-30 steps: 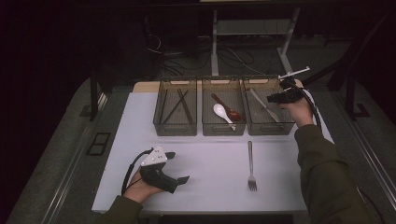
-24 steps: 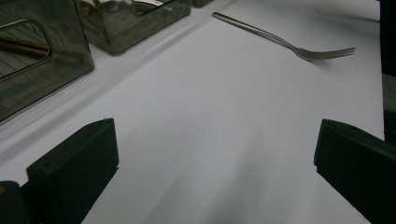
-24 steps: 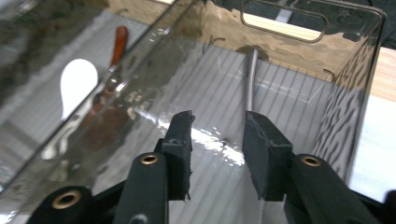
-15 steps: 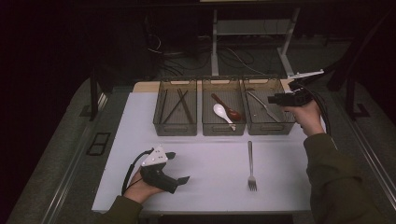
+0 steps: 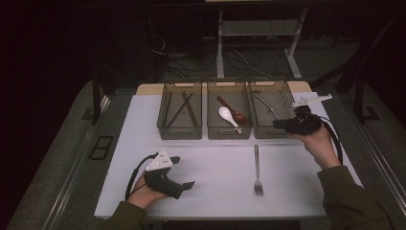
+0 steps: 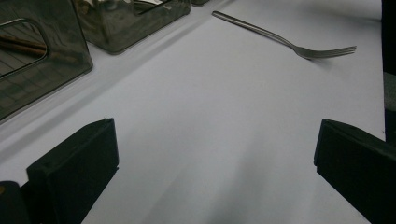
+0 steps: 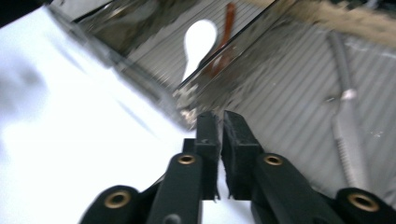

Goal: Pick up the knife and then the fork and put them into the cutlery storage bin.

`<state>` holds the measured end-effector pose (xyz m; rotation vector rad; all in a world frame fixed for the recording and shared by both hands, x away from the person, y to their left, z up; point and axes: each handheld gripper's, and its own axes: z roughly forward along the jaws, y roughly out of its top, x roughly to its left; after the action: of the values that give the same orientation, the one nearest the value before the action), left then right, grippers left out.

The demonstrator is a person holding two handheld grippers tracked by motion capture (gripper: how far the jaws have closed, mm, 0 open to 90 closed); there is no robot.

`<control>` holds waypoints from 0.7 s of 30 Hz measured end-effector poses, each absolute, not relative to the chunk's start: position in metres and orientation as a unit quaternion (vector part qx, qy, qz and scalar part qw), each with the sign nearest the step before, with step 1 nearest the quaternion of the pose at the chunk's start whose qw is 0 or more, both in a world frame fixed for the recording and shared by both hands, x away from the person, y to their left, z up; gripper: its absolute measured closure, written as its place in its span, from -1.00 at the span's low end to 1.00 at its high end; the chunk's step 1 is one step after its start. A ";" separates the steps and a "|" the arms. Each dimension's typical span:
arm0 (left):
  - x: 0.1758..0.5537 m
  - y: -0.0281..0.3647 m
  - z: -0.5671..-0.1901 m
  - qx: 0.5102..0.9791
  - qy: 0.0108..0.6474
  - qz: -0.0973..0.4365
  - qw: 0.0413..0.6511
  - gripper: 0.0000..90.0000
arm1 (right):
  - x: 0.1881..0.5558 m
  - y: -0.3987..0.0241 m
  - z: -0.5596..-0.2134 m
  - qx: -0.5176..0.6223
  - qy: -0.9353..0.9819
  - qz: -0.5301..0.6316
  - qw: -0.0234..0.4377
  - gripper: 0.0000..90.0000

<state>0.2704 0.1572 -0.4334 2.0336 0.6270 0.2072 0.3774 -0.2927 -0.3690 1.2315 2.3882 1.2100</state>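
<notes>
Since the earlier frame, right gripper (image 5: 280, 125) has drawn back from over the right bin (image 5: 271, 115) to its near right corner; its jaws have just been closing and now meet, empty. Left gripper (image 5: 189, 184), jaws apart, rests near left. Fork (image 5: 257, 170) lies between them on the white mat (image 5: 215, 163).

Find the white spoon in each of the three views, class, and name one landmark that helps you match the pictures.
High view: white spoon lies in the middle bin, beside a brown spoon.
Left gripper view: I cannot make it out.
Right gripper view: upper centre, behind the bin wall.
Shared landmark: the brown spoon.
</notes>
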 end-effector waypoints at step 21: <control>0.270 0.157 -0.434 0.837 0.256 0.087 0.475 -1.00 | 0.378 -0.251 -0.436 0.414 0.843 0.336 0.061 0.98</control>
<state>0.2704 0.1569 -0.4336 2.0466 0.6265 0.2139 0.3776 -0.2506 -0.4365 1.2539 2.5519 1.0175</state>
